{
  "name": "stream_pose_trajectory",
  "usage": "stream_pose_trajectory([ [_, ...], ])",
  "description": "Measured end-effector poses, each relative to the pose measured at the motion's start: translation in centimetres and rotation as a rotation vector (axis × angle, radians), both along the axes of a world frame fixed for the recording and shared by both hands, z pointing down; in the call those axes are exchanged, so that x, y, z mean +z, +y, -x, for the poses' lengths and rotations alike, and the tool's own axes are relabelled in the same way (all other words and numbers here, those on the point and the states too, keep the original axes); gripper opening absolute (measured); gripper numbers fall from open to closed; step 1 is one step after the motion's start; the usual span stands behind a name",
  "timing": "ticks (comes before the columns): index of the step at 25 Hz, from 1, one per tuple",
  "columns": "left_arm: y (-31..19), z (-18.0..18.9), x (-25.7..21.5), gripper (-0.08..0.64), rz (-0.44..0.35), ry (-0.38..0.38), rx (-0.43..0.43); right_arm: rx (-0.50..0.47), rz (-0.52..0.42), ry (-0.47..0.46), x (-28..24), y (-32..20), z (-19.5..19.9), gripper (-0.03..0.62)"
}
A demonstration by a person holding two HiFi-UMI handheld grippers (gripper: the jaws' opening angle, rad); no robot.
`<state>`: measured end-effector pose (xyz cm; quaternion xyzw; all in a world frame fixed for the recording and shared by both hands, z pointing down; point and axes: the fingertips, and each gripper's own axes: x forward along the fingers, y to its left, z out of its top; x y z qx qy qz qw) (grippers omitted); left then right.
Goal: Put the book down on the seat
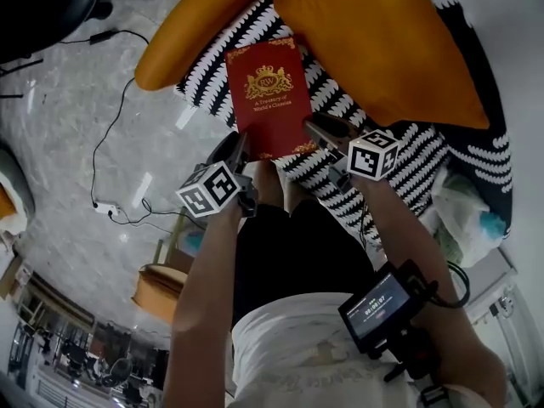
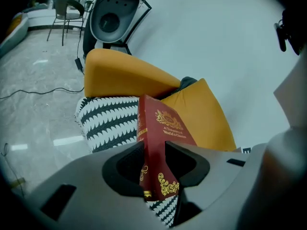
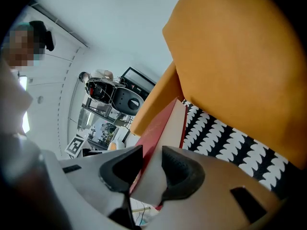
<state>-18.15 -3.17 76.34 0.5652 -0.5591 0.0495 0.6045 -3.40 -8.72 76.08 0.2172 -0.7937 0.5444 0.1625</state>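
Observation:
A dark red book (image 1: 270,100) with gold print is held over the black-and-white patterned seat (image 1: 323,172) of an orange armchair. My left gripper (image 1: 240,145) is shut on the book's near left corner, by the spine. The right gripper (image 1: 316,132) is shut on the near right corner. In the left gripper view the book (image 2: 158,147) stands between the jaws, cover facing right. From the right gripper view the book (image 3: 160,133) shows its page edge clamped between the pads.
An orange back cushion (image 1: 382,41) and orange armrest (image 1: 200,28) flank the seat. A cable (image 1: 110,143) trails over the grey marble floor. A white bag (image 1: 463,211) lies to the right of the chair. A small wooden stool (image 1: 161,287) stands below.

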Motion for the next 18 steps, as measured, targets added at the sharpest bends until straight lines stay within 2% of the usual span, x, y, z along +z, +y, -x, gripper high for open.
stream_pose_trajectory([
  [7, 0.4, -0.7, 1.6, 0.141, -0.002, 0.008, 0.012, -0.005, -0.026, -0.001, 1.4, -0.2, -0.4, 0.133],
  [18, 0.7, -1.2, 3.9, 0.143, 0.03, 0.061, -0.015, -0.063, -0.025, 0.07, 3.3, -0.3, -0.7, 0.132],
])
